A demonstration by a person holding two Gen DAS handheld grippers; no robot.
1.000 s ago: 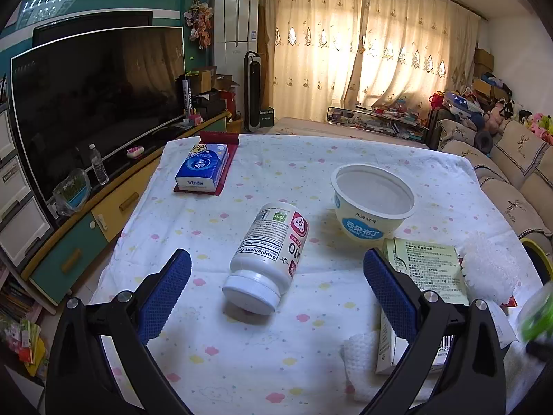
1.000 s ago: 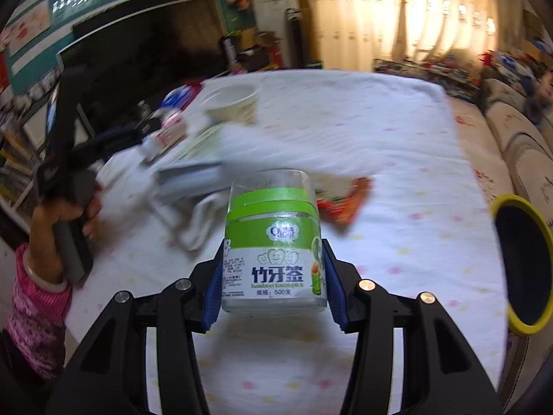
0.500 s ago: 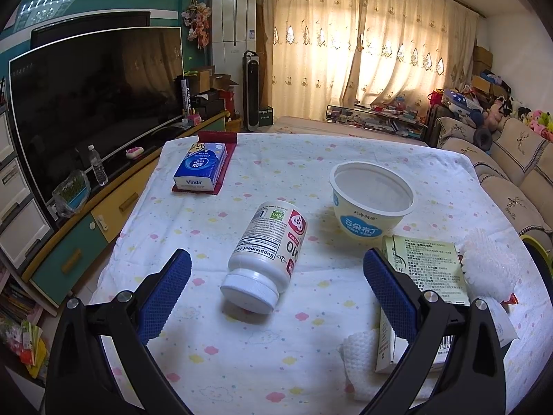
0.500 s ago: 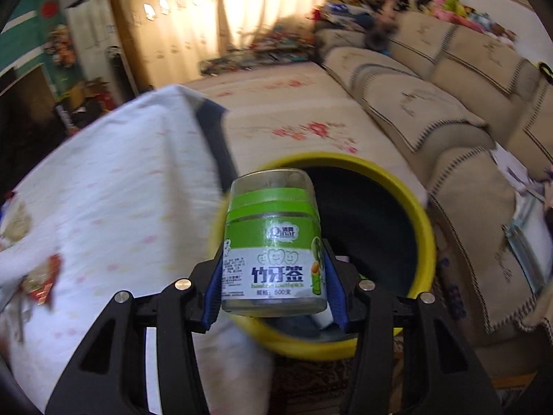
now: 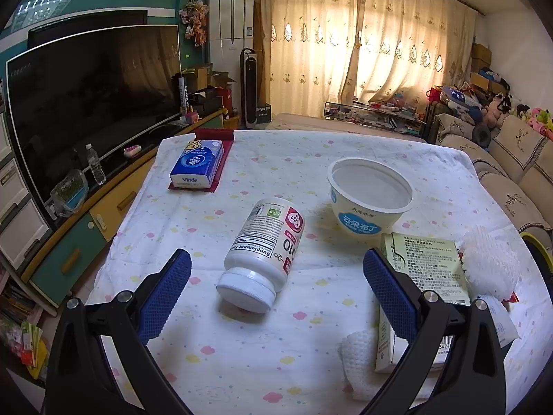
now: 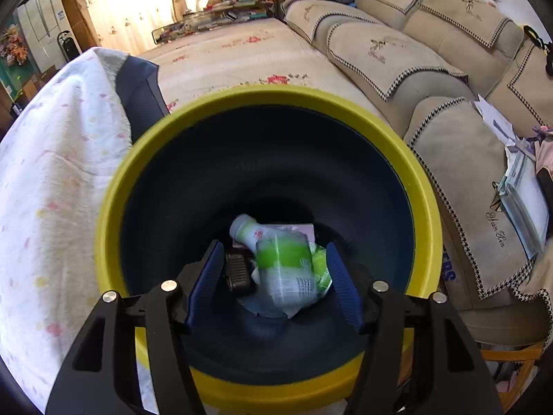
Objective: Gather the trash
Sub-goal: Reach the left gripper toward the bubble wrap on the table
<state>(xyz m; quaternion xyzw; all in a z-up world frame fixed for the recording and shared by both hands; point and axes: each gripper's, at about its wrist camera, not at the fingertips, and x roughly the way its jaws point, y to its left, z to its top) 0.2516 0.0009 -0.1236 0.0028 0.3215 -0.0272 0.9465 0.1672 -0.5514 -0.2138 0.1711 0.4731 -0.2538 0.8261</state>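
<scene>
Right gripper [image 6: 273, 280] released over yellow-rimmed dark round bin [image 6: 114, 186]; blurred green-and-white plastic jar [image 6: 287, 269] inside. Left gripper [image 5: 276, 294] spread, white supplement bottle [image 5: 262, 252] at 12 o'clock.

Right gripper [image 6: 273, 278] hangs over the mouth of a yellow-rimmed bin [image 6: 114, 180] with a dark blue interior. Jaws apart, nothing between the blue pads [image 6: 204, 282]. Green-and-white jar [image 6: 287, 269] inside the bin, blurred, tilted; contact with the bottom cannot be judged. Beneath or behind it: a white bottle [image 6: 247, 230], paper scraps, and a small dark ribbed object [image 6: 237, 273]. Left of bin: the surface under a white spotted cloth [image 6: 52, 173]. Right: beige sofa [image 6: 397, 58]. Floral rug [image 6: 242, 55] beyond.
</scene>
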